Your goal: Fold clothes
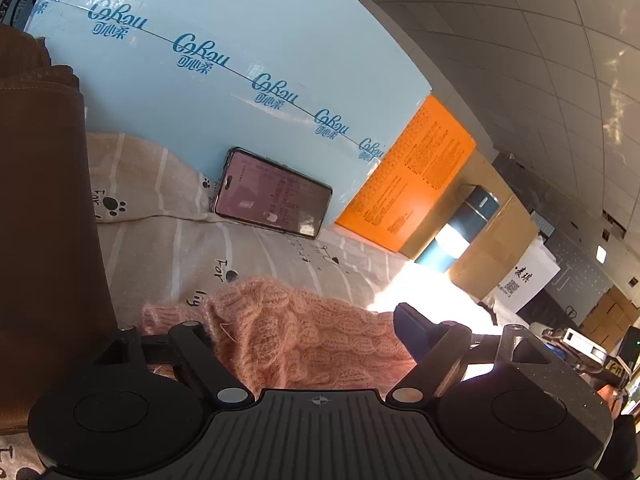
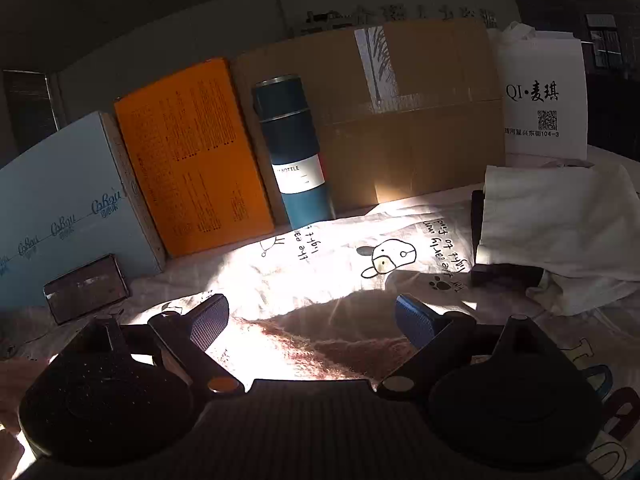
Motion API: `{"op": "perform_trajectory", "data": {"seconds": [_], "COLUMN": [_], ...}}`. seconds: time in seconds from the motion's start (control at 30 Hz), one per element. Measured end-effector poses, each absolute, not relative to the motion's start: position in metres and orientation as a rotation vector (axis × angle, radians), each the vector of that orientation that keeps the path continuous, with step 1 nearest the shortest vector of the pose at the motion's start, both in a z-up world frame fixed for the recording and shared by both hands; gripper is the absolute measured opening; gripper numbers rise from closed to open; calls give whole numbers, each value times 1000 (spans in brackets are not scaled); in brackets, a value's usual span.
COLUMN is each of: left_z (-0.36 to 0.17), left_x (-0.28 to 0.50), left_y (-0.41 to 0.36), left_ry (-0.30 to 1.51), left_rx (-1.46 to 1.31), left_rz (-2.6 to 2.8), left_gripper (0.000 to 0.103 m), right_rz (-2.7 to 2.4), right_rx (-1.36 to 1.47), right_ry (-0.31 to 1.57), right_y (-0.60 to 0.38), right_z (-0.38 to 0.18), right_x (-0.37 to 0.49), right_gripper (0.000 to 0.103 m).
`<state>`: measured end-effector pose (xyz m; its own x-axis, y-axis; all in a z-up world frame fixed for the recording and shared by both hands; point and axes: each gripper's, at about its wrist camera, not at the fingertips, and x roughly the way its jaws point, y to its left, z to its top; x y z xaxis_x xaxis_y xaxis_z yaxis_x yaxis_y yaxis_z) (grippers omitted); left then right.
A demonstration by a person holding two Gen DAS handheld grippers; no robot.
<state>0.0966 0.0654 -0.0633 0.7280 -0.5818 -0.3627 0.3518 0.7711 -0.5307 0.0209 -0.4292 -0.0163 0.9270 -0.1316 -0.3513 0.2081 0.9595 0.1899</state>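
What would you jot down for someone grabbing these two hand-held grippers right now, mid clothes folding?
Left gripper: open, holding nothing; the pink knit sweater lies between its fingers.
Right gripper: open, holding nothing, over the same sweater.
Things: the sweater lies on the printed sheet. Brown clothing sits at the left; a white garment lies folded at the right.
Nearby: phone leaning on the pale blue box, blue bottle.
Done: white garment looks folded.
Left: how far the sweater's fold has got cannot be told; check it first.
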Motion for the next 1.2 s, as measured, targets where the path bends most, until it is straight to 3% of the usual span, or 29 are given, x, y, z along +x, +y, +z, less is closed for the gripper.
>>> {"op": "perform_trajectory", "data": {"seconds": [0.13,0.27,0.47,0.57,0.63,0.7,0.73,0.77,0.83,0.9,0.93,1.07,1.2], "left_z": [-62,-62,-60,-61,-62,-63,-62,-62,-63,-63,-61,-55,-50], "left_x": [92,87,78,75,77,77,77,78,80,80,79,73,69], "left_y": [66,69,78,78,75,72,70,70,75,80,81,83,82], "left_ry": [540,531,537,525,510,500,491,487,491,480,468,417,390], "left_rx": [-432,-438,-457,-445,-433,-401,-375,-363,-375,-398,-407,-412,-397], "left_rz": [-528,-521,-530,-543,-532,-515,-500,-487,-462,-445,-445,-463,-465], "left_gripper": [85,86,88,91,91,84,66,37,19,19,19,18,18], "right_rz": [13,358,394,390,391,382,387,393,407,414,396,294,192], "right_rx": [83,-44,-164,-170,-171,-154,-137,-118,-90,-41,-30,-31,12], "right_ry": [267,376,517,529,518,508,505,502,480,414,388,342,446], "right_y": [-396,-357,-329,-330,-330,-334,-337,-340,-346,-357,-363,-386,-419], "right_z": [-9,-23,-52,-63,-66,-65,-64,-63,-58,-47,-40,-19,-25], "right_x": [4,10,40,39,35,33,31,29,23,14,13,23,50], "right_gripper": [91,91,91,85,75,64,62,62,62,77,80,80,81]}}
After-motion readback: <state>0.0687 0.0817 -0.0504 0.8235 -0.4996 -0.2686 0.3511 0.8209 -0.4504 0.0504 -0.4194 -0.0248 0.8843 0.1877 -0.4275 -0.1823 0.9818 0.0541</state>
